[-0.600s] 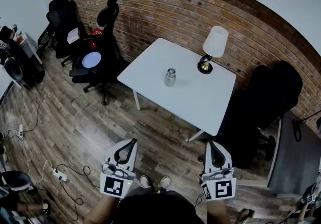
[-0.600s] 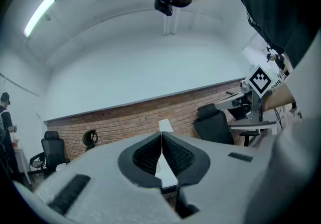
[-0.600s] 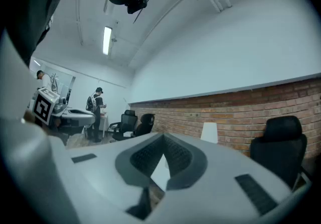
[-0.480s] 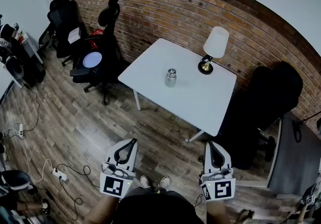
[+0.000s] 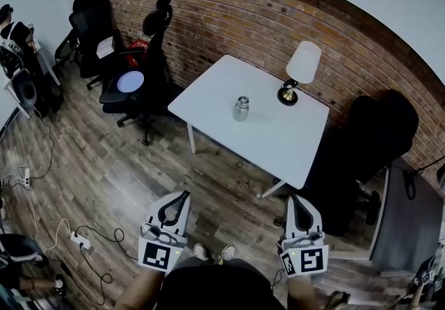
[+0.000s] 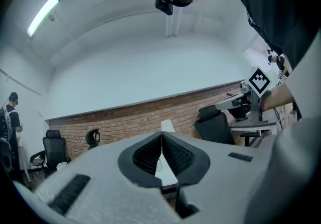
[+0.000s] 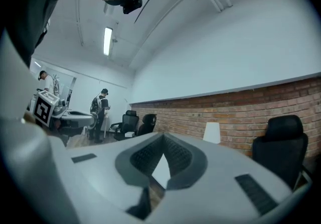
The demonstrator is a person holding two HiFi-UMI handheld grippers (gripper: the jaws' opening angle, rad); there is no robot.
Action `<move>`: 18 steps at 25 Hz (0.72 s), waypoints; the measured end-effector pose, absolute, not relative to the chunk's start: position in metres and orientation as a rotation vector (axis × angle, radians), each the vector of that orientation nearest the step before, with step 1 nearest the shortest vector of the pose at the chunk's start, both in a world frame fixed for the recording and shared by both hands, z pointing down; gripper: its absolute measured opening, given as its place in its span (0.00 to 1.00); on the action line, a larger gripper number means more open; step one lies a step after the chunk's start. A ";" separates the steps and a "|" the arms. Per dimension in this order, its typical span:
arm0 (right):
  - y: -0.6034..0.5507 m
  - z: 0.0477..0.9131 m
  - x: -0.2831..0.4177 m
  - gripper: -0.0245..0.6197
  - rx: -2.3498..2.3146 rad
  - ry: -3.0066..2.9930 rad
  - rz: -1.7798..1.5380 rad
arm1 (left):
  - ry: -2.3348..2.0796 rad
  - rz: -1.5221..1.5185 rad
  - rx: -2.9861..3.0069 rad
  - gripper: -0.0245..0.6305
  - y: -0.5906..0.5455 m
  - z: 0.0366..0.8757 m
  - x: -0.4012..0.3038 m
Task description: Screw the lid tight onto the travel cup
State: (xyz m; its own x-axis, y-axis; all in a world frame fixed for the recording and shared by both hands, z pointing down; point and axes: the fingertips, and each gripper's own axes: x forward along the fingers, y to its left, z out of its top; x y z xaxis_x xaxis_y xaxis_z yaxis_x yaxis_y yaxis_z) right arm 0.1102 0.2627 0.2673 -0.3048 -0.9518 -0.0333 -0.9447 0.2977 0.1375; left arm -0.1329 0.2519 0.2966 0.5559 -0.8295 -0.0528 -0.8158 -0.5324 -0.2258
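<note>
The left gripper (image 6: 161, 135) is closed and empty: in its own view the two ribbed black pads (image 6: 145, 155) meet at their tips along a thin seam, and only a sliver of the distant room shows through the opening below them. The right gripper (image 7: 163, 138) is the same, its pads touching at the tip with nothing between them, and a white slice of what looks to be the table (image 7: 159, 170) shows through the gap lower down. In the head view both are held low and level in front of the person's body. The left gripper (image 5: 183, 196) and right gripper (image 5: 293, 199) are side by side above the wooden floor (image 5: 118, 183), with the person's shoes (image 5: 212, 253) between them. They point toward the table but are well short of it, and neither touches anything. Further out, the travel cup (image 5: 241, 108) stands upright near the middle of the white table (image 5: 278, 138), with a lamp (image 5: 299, 69) beyond it, nearer the brick wall (image 5: 229, 13). A lid (image 5: 243, 100) appears to sit on top of the cup, though from this far off I cannot tell whether it is loose, part-threaded or tight. Black office chairs (image 5: 149, 30) stand to the left of the table and another dark chair (image 5: 379, 128) to its right. By my reading the task has not begun, as there is no grip on cup or lid. Everything is left to do: walk up, open the jaws, steady the cup body with one gripper, take the lid with the other and turn it until it stops.
</note>
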 end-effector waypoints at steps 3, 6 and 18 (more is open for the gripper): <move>0.266 0.267 0.100 0.06 1.812 -2.456 -0.213 | 1.381 -0.080 -2.596 0.08 0.252 0.303 -0.143; 0.264 0.273 0.091 0.06 1.815 -2.440 -0.193 | 1.385 -0.095 -2.651 0.08 0.245 0.318 -0.148; 0.189 0.324 0.111 0.06 1.795 -2.412 -0.028 | 1.440 -0.134 -2.729 0.08 0.166 0.353 -0.131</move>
